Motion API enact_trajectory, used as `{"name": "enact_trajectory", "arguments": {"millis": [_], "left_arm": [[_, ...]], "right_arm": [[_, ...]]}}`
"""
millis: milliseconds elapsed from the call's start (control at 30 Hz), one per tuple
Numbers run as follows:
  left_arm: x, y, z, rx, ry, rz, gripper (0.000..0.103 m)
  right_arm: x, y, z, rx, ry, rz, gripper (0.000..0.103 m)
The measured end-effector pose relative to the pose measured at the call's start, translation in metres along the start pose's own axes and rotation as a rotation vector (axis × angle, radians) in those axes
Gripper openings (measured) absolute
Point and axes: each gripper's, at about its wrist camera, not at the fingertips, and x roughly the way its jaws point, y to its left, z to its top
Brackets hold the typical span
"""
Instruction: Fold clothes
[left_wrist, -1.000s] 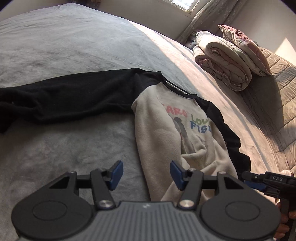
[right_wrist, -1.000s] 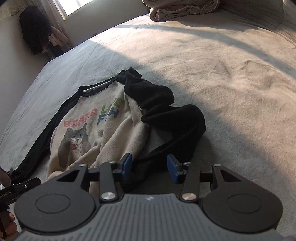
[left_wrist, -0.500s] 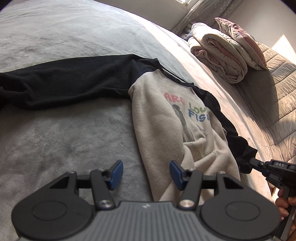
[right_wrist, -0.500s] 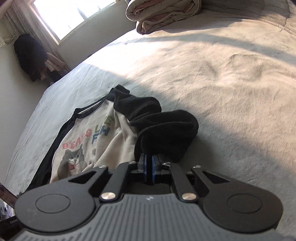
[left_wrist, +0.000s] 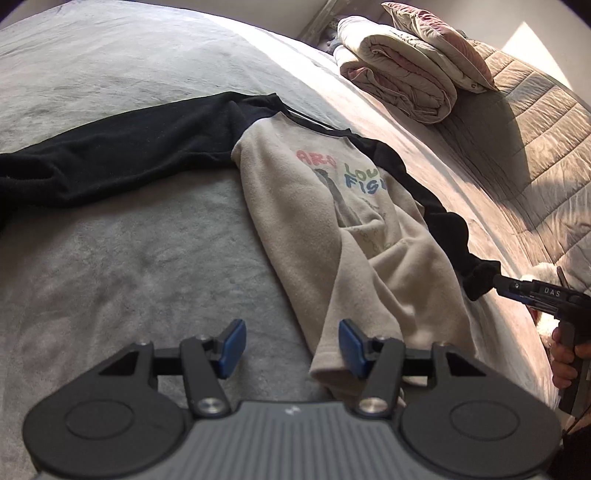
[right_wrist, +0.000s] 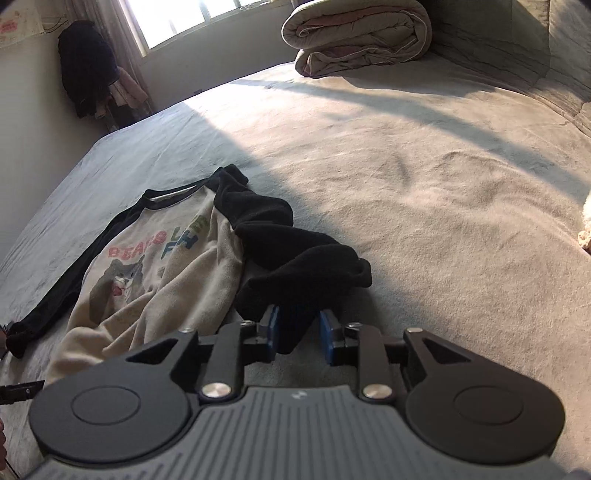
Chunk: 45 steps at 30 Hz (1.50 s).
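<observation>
Going left to right: the sweatshirt (left_wrist: 306, 206) lies face-up on the bed (left_wrist: 129, 277). Its black left sleeve (left_wrist: 110, 162) is stretched way out to the side.

The left gripper (left_wrist: 291, 345) hovers at the hem (left_wrist: 332, 365) with its blue pads spread wide and nothing between them.

Next is the cream body with the cat print, a bit rumpled. The black right sleeve (right_wrist: 295, 251) is heaped up beside it.

The right gripper (right_wrist: 300, 334) has its pads on either side of that sleeve's cuff. Fabric fills the gap, so it looks like a pinch on the bunched cuff.

It seems like fleecy stuff: soft, light and floppy, not slippery. I reckon it'll sag and drag on the plush cover. Cuffs, hem corners and shoulder seams look like the thick spots to grab.

There are no baskets or boxes anywhere, just a rolled quilt (right_wrist: 354, 37) at the head end.
</observation>
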Motion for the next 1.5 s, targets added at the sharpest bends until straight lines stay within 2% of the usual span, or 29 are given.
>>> {"name": "enact_trajectory", "arguments": {"millis": [100, 200, 300, 400, 433, 567, 667, 733, 767, 800, 833, 867, 933, 1000, 1100, 1233, 1400, 1500], "left_arm": [[-0.012, -0.011, -0.013, 0.111, 0.014, 0.010, 0.058], [-0.017, -0.023, -0.026, 0.191, 0.033, -0.015, 0.058], [-0.015, -0.038, -0.038, 0.256, 0.060, -0.051, 0.058], [-0.006, -0.054, -0.050, 0.331, 0.094, -0.048, 0.058], [-0.003, -0.059, -0.053, 0.355, 0.102, -0.039, 0.059], [0.006, -0.083, -0.068, 0.464, 0.043, 0.069, 0.061], [0.012, -0.092, -0.073, 0.492, -0.006, 0.141, 0.060], [0.016, -0.097, -0.076, 0.513, -0.037, 0.182, 0.054], [0.018, -0.099, -0.077, 0.528, -0.053, 0.201, 0.044], [0.019, -0.101, -0.077, 0.547, -0.067, 0.218, 0.037], [0.020, -0.104, -0.076, 0.569, -0.066, 0.235, 0.018], [0.020, -0.107, -0.074, 0.602, -0.062, 0.269, 0.013], [0.016, -0.112, -0.072, 0.683, -0.050, 0.316, 0.012], [0.005, -0.110, -0.072, 0.734, -0.051, 0.356, 0.011], [-0.016, -0.100, -0.074, 0.776, -0.059, 0.407, 0.011], [-0.046, -0.080, -0.079, 0.779, -0.072, 0.468, 0.011], [-0.069, -0.060, -0.088, 0.763, -0.066, 0.477, 0.011], [-0.073, -0.056, -0.092, 0.739, -0.046, 0.439, 0.011]], "right_arm": [[-0.004, 0.008, -0.013, -0.081, 0.020, 0.025, 0.047], [-0.007, 0.018, -0.029, -0.174, 0.028, 0.036, 0.047], [-0.009, 0.029, -0.044, -0.268, 0.036, 0.047, 0.047], [-0.012, 0.039, -0.059, -0.361, 0.044, 0.058, 0.047], [-0.012, 0.043, -0.064, -0.392, 0.046, 0.062, 0.047], [-0.016, 0.057, -0.085, -0.517, 0.057, 0.077, 0.047], [-0.016, 0.066, -0.096, -0.577, 0.046, 0.087, 0.047], [-0.013, 0.072, -0.100, -0.592, 0.019, 0.086, 0.047], [-0.011, 0.077, -0.102, -0.605, -0.003, 0.076, 0.047], [-0.010, 0.081, -0.104, -0.637, -0.024, 0.065, 0.033], [-0.010, 0.086, -0.104, -0.688, -0.036, 0.046, 0.012], [-0.011, 0.089, -0.102, -0.737, -0.048, 0.015, 0.010], [-0.020, 0.090, -0.095, -0.807, -0.088, -0.051, 0.010], [-0.033, 0.086, -0.085, -0.821, -0.117, -0.093, 0.010], [-0.047, 0.078, -0.080, -0.840, -0.140, -0.152, 0.010], [-0.061, 0.067, -0.083, -0.879, -0.128, -0.214, 0.010], [-0.071, 0.063, -0.099, -0.954, -0.078, -0.225, 0.009], [-0.072, 0.066, -0.108, -0.996, -0.043, -0.217, 0.009]]}}
